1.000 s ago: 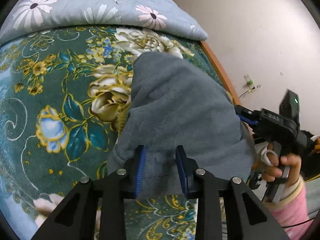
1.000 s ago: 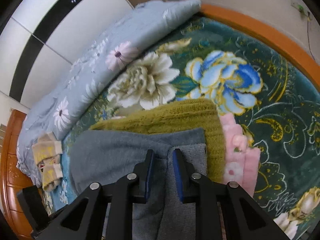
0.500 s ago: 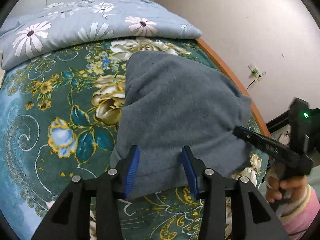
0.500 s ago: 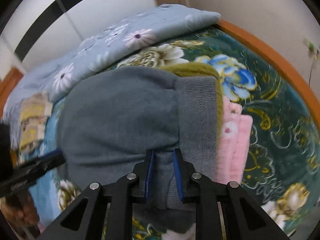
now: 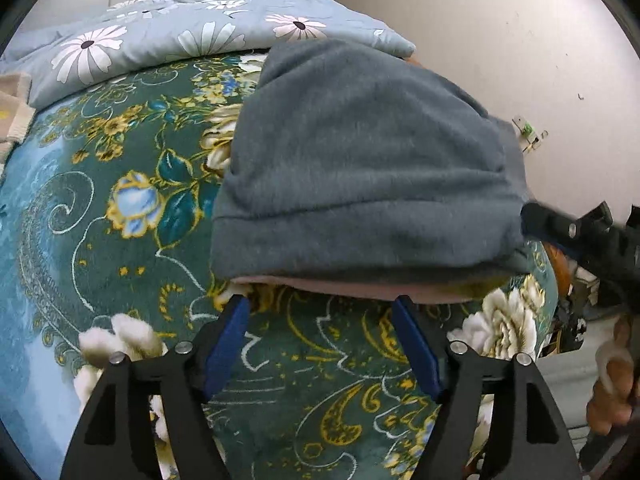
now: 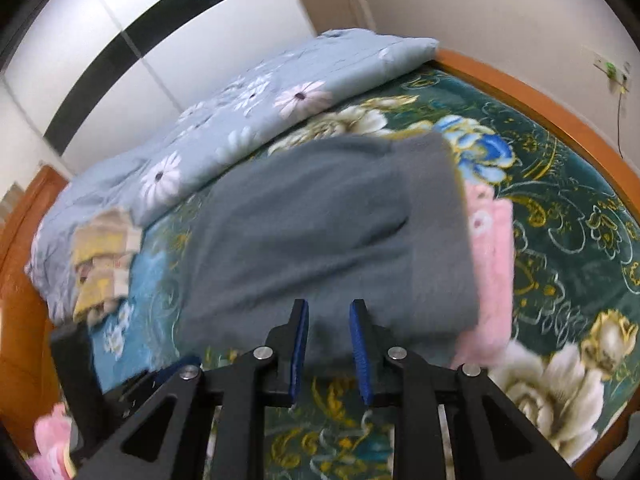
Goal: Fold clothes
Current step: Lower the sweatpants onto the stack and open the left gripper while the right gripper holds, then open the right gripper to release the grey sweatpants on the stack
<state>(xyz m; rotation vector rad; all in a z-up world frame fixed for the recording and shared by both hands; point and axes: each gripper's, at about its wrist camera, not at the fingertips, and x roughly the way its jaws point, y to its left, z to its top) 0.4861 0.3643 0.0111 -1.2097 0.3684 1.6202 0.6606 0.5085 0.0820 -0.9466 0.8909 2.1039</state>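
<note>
A grey garment (image 5: 360,160) lies folded on the green floral blanket (image 5: 120,260), on top of a pink garment (image 5: 340,286) whose edge shows beneath it. My left gripper (image 5: 320,304) hangs just short of the grey garment's near edge. Its jaws are opening wide and nothing is between them. In the right wrist view the grey garment (image 6: 320,220) covers most of the pink garment (image 6: 492,248). My right gripper (image 6: 329,306) is shut on the near edge of the grey cloth. The right gripper (image 5: 568,228) also shows at the garment's right corner.
A light blue daisy quilt (image 6: 260,112) is bunched along the far side of the bed. A folded beige cloth (image 6: 104,256) lies at its left end. The orange wooden bed frame (image 6: 540,108) runs along the right, with a wall beyond. A person's hand (image 5: 612,380) grips the right tool.
The left gripper let go of the grey garment, spread its jaws and drew back from the edge. The right gripper carried its edge across, and the grey garment settled over the pink one.
</note>
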